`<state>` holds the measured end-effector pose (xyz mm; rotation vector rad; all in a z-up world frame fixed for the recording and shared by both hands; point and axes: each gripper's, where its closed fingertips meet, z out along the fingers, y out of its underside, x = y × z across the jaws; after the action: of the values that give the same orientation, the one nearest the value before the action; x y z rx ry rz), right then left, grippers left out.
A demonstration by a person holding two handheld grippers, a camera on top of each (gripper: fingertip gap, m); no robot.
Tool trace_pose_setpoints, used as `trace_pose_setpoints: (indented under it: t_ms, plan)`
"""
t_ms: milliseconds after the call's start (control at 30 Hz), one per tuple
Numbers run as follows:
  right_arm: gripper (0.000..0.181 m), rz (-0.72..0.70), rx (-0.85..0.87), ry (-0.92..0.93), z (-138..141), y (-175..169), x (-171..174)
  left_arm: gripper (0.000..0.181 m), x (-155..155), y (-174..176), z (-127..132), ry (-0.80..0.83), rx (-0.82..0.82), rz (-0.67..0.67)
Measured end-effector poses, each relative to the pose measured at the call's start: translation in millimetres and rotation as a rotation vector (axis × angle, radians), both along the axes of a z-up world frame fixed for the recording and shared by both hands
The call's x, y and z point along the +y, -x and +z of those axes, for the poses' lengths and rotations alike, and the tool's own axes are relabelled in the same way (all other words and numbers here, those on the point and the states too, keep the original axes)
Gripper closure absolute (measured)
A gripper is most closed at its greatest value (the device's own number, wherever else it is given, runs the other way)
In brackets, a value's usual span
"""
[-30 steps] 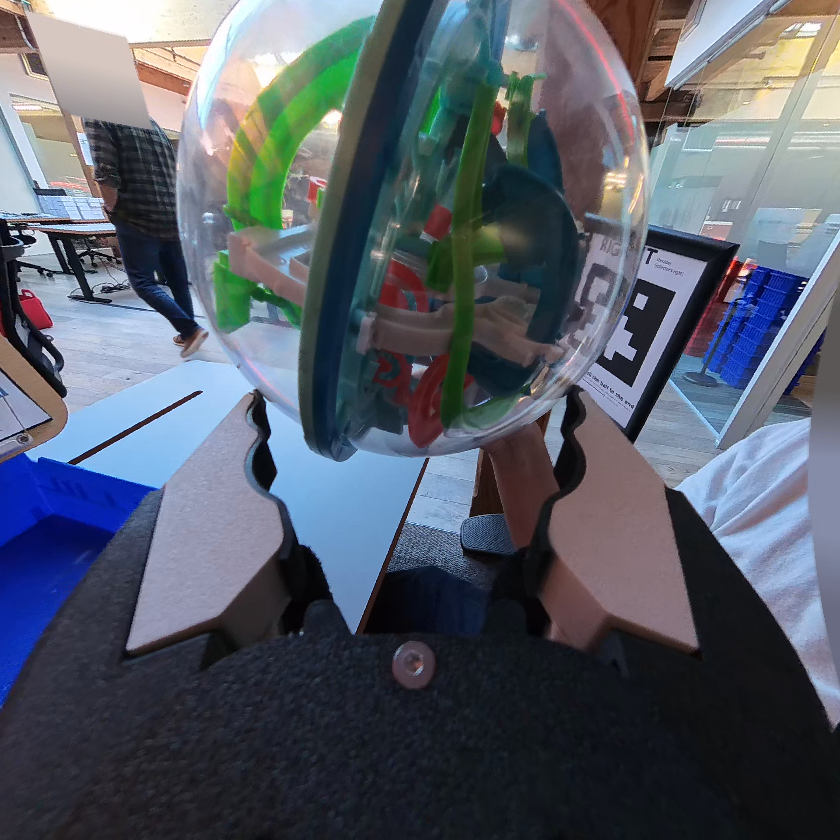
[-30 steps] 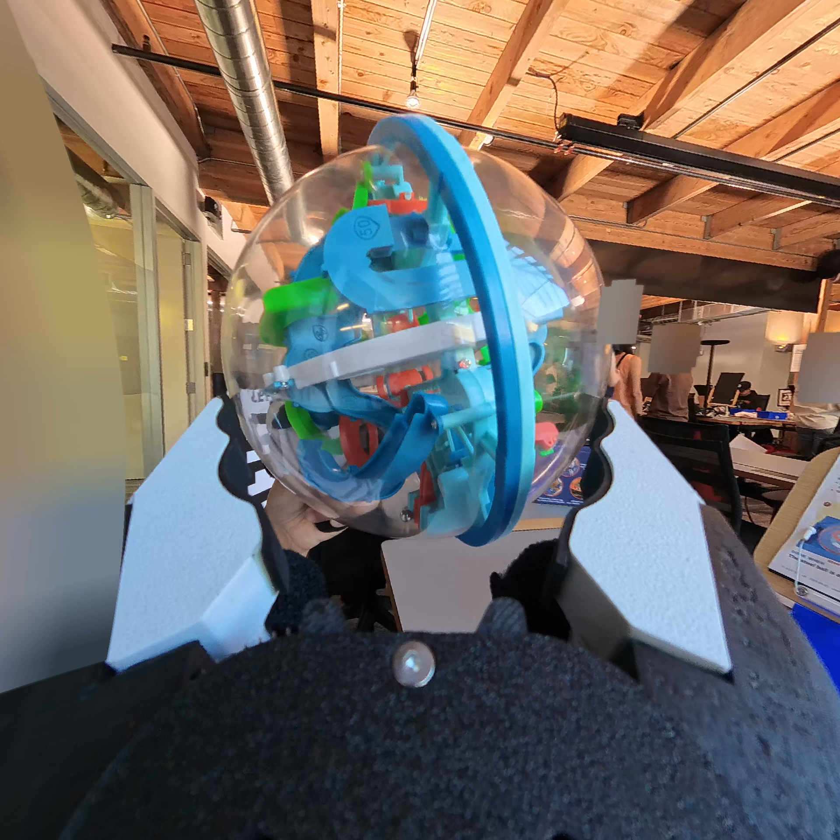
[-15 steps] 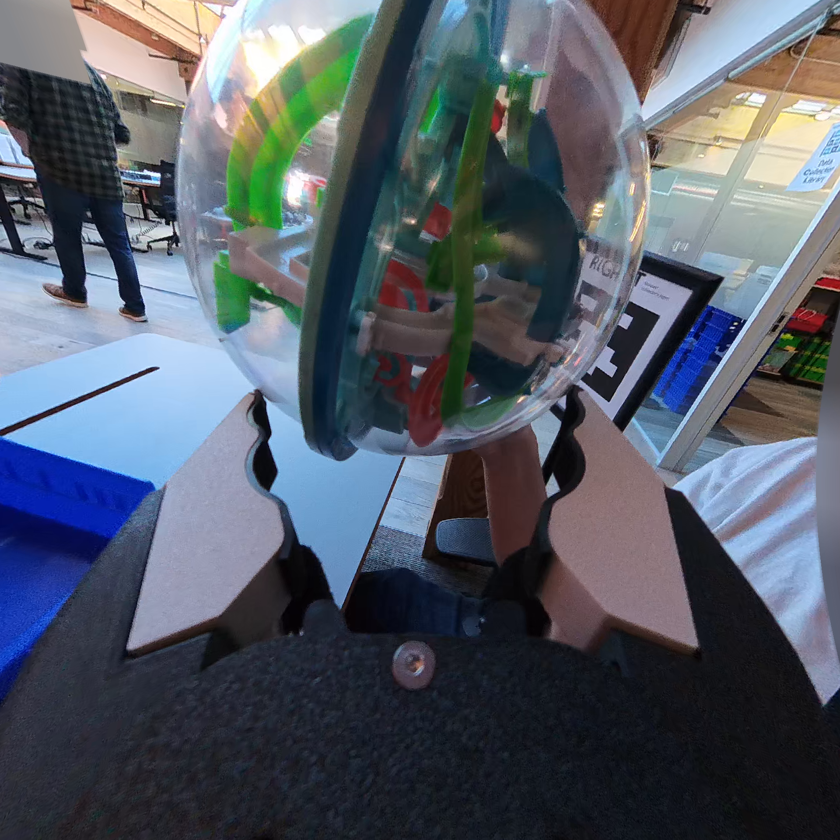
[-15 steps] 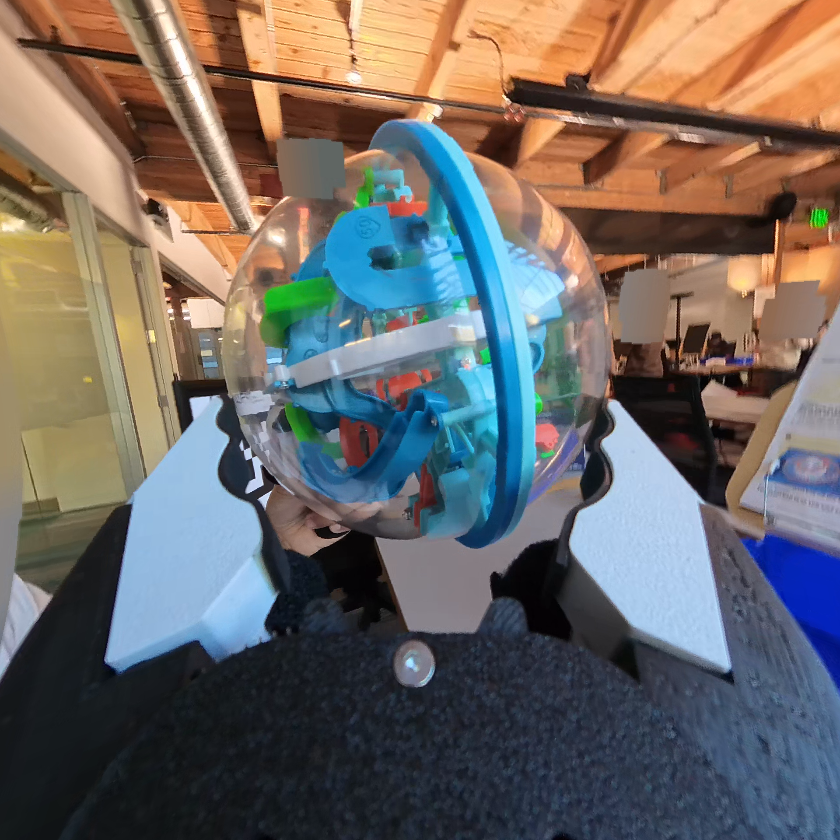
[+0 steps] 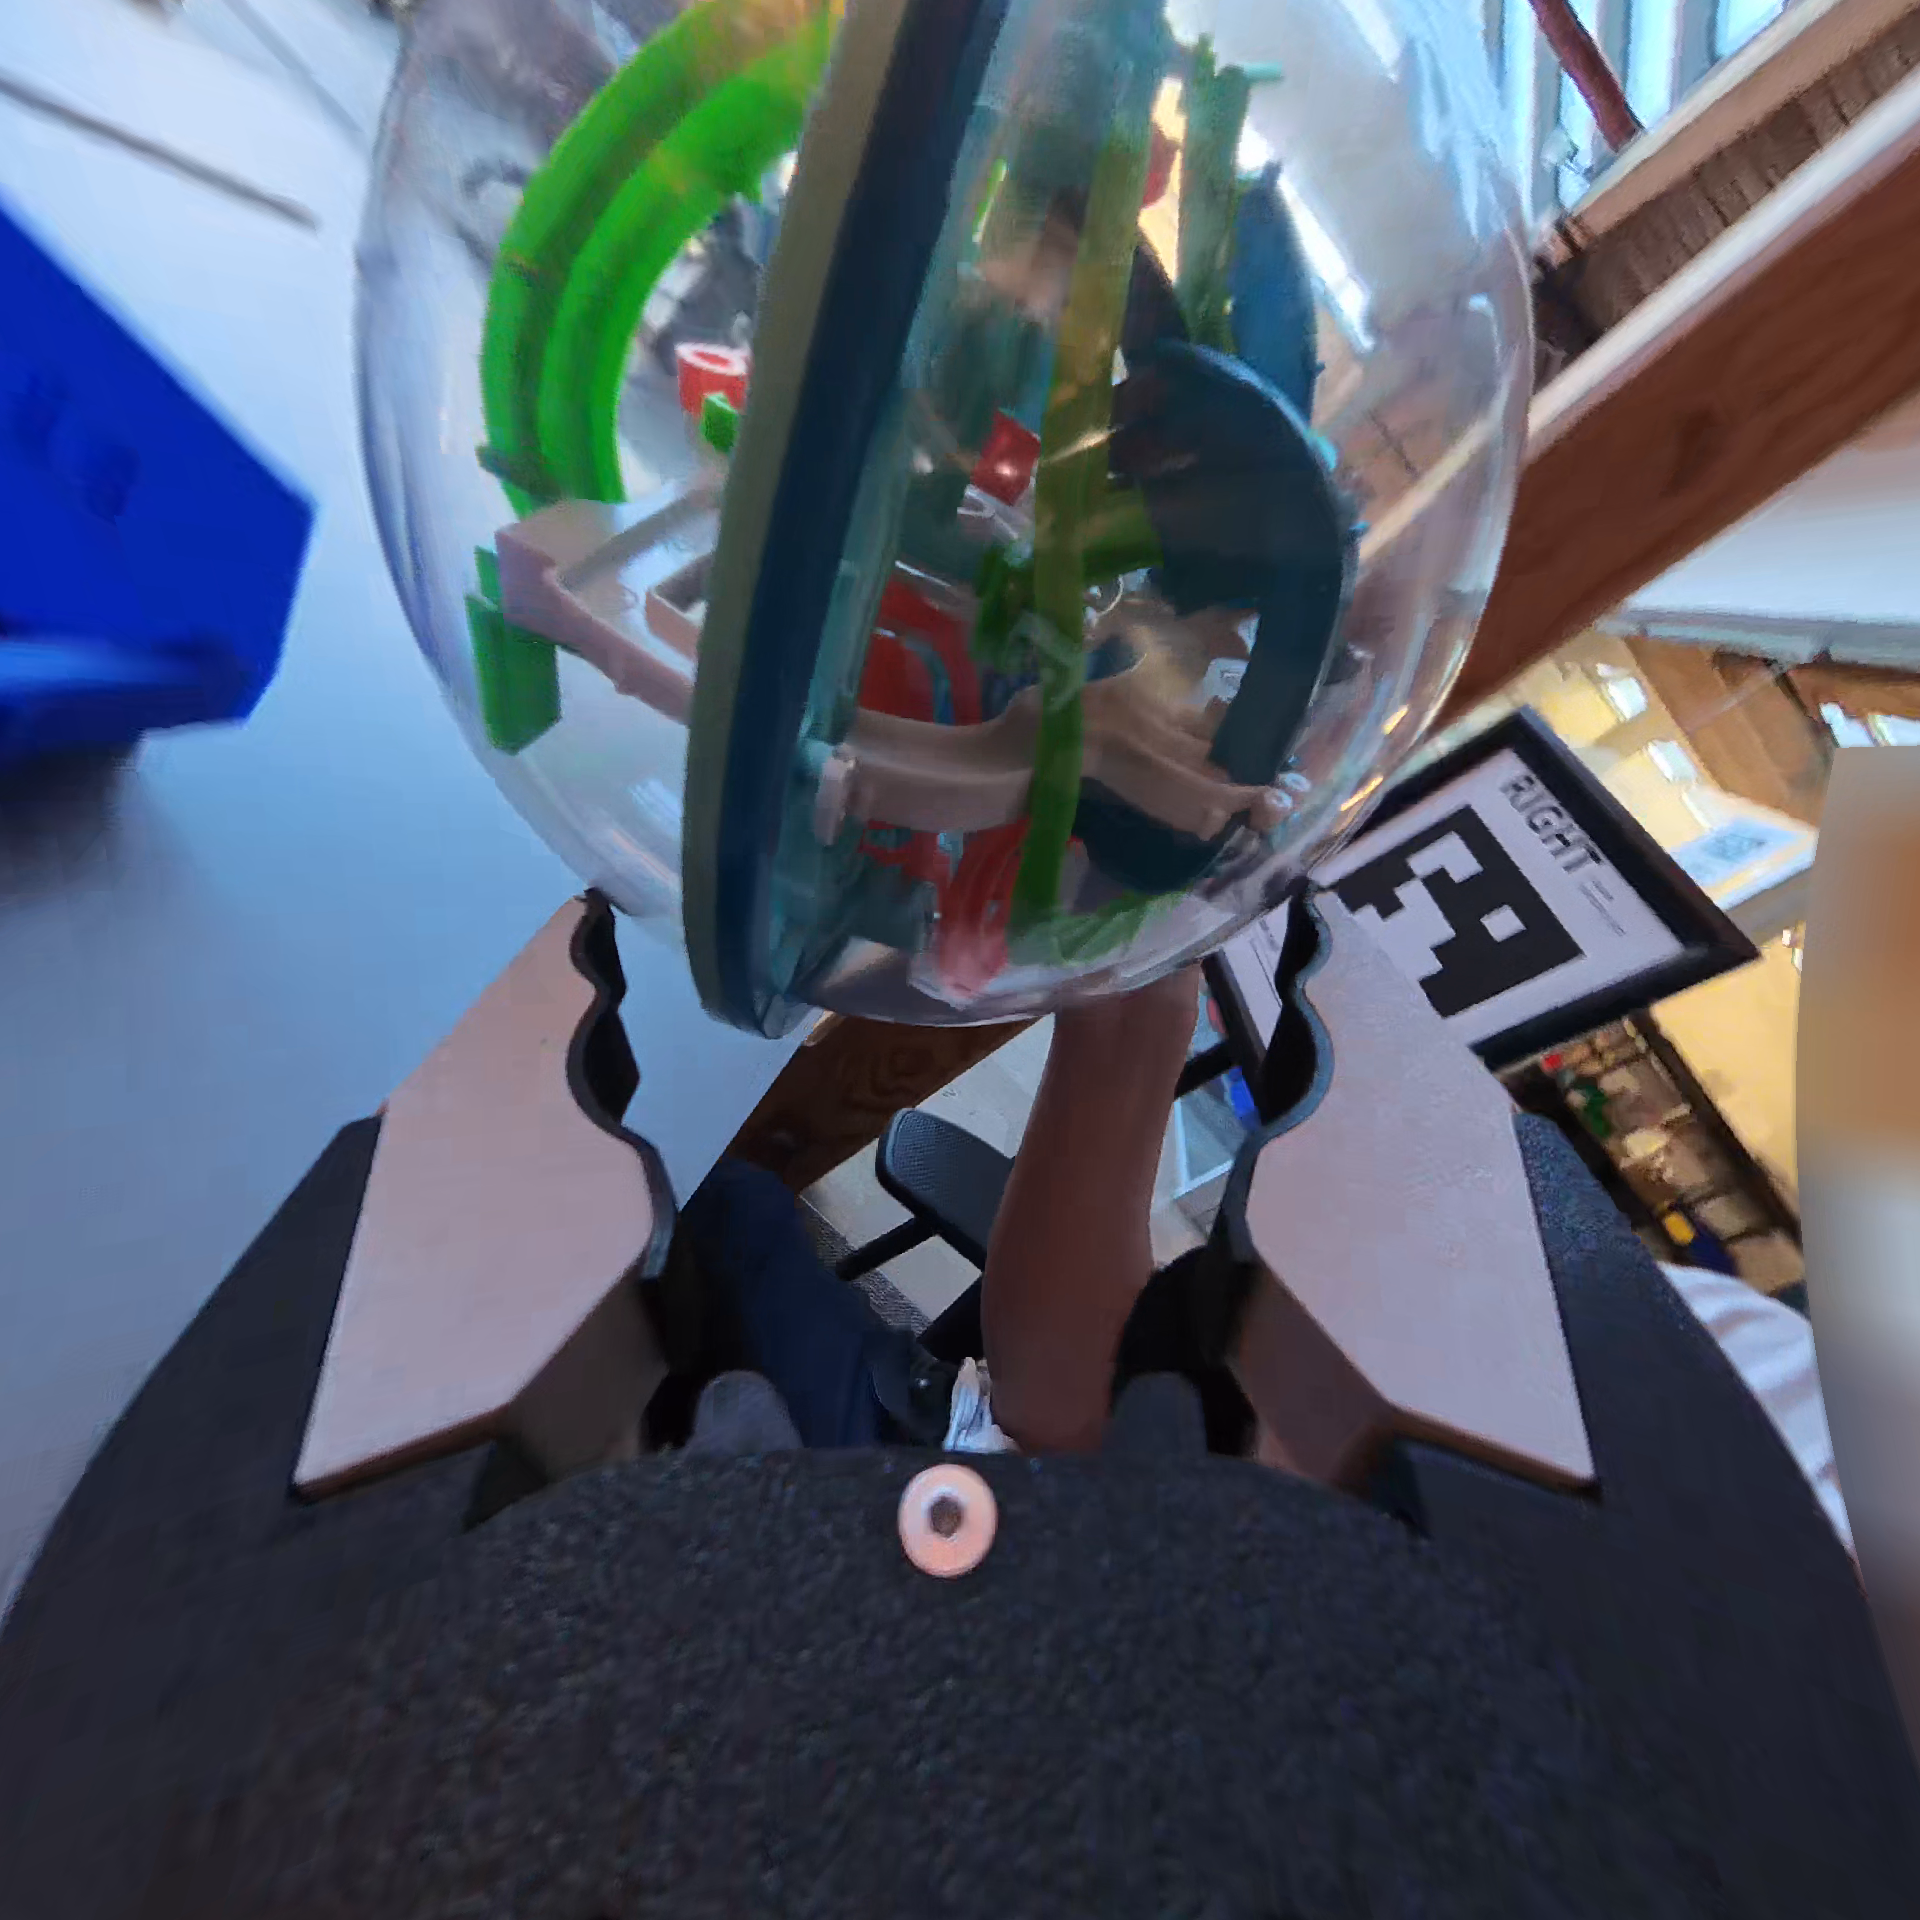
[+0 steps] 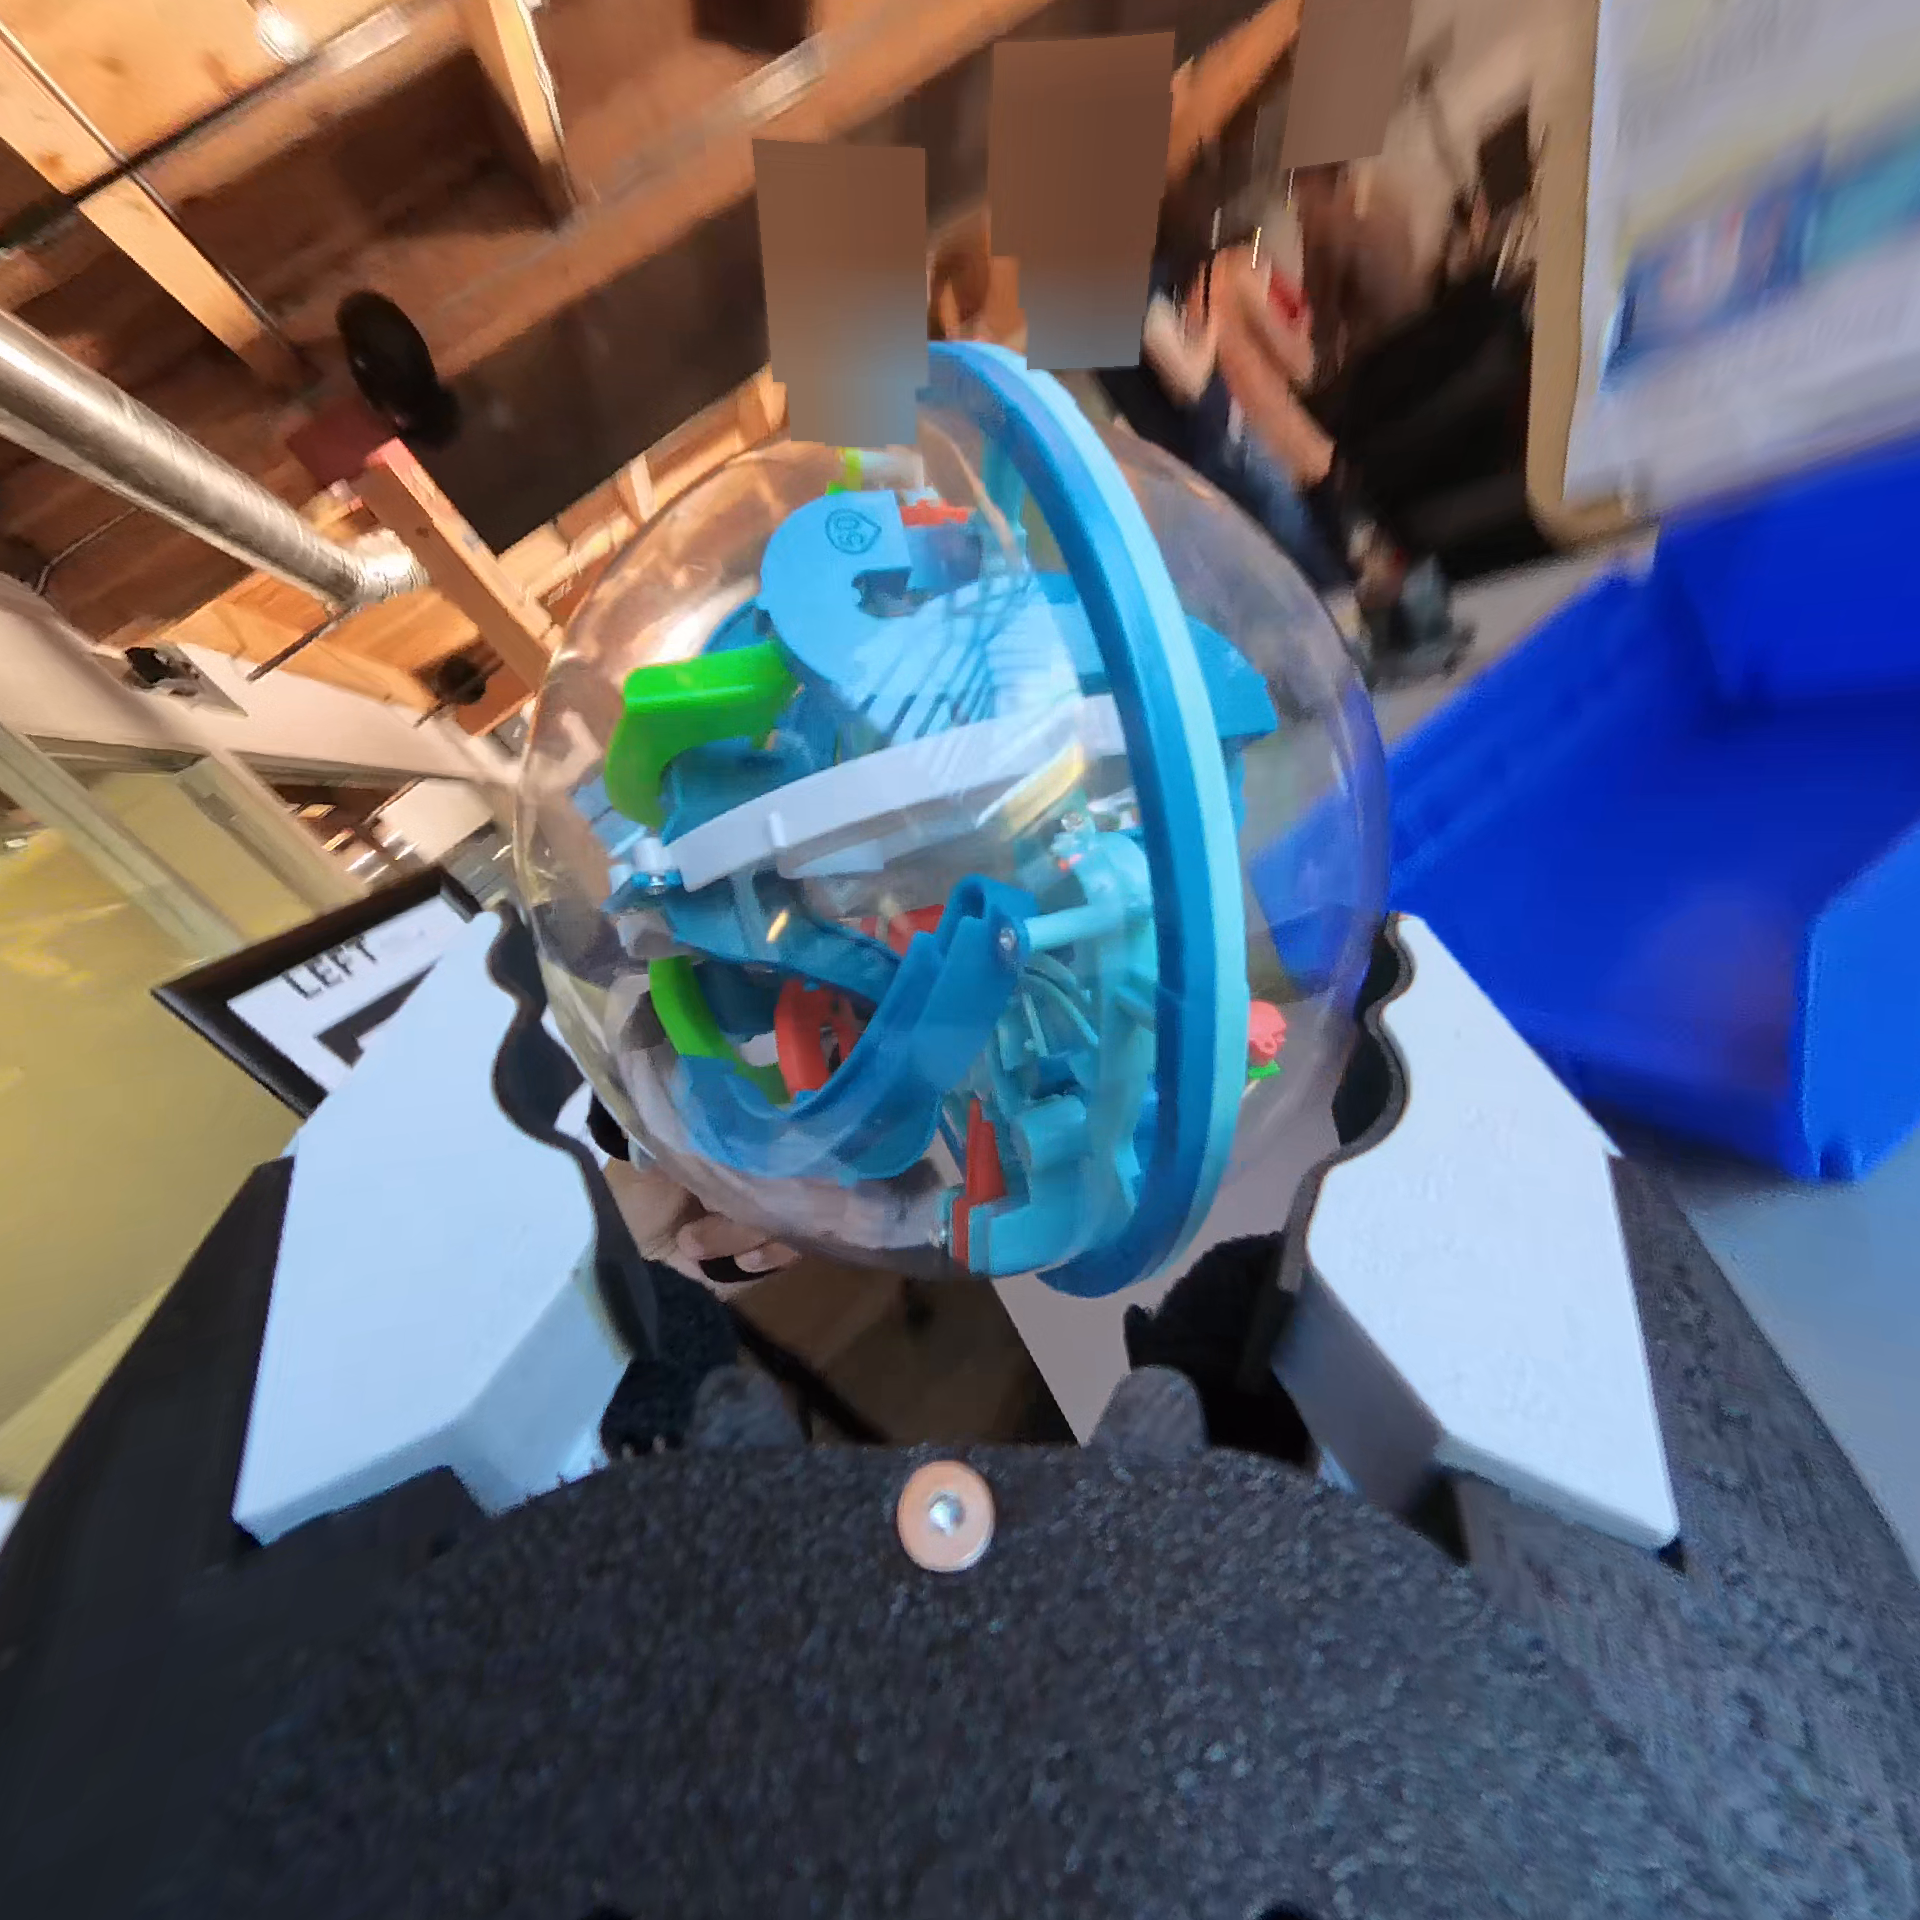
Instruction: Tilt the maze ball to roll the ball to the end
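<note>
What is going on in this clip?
A person grips a clear maze ball between two handheld tools, the left tool and the right tool each clamped on its lower half. The ball is off the table and tilted, its blue seam ring slanting. The small ball inside can't be made out.

1. Bright daylight; glare streaks the maze ball [image 5: 935, 499] shell.
2. Motion blur smears the blue bin [image 6: 1662, 883] and the background in both views.
3. Wide-angle distortion bends the edges; the nearby black gripper bodies stay sharp.
</note>
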<state>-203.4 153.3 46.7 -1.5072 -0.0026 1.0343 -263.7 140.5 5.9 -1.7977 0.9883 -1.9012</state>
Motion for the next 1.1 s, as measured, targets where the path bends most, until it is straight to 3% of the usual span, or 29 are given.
trace_pose_setpoints:
  t_ms: [133,200,333,533,667,833,967,1100]
  plan:
    - [0.031,0.137,0.073,0.045,-47.5,-3.2,27.6,0.064,6.2,-1.8,-54.2,0.017,0.132,0.068]
    - [0.032,0.186,0.158,0.081,-64.8,-6.7,36.0,0.077,4.7,-0.2,-75.6,-0.022,0.200,0.078]
    - [0.032,0.238,0.258,0.139,-86.2,-11.3,42.6,0.081,0.4,2.2,-90.2,-0.037,0.220,0.070]
    - [0.032,0.268,0.249,0.298,-116.5,-7.1,44.9,0.081,-24.6,4.9,-123.3,-0.015,0.284,-0.039]
    - [0.032,0.256,0.252,0.349,-129.0,-6.6,48.2,0.074,-37.6,2.6,-136.3,-0.030,0.321,-0.081]
    - [0.033,0.260,0.241,0.340,-128.4,-8.5,48.2,0.078,-41.6,5.4,-138.9,-0.088,0.319,-0.104]
    - [0.036,0.230,0.237,0.309,-124.6,-10.3,54.0,0.067,-35.7,44.7,-157.7,-0.153,0.446,-0.092]
    - [0.036,0.222,0.248,0.309,-123.3,-8.9,59.5,0.050,-8.7,81.5,-129.9,-0.381,0.403,0.012]
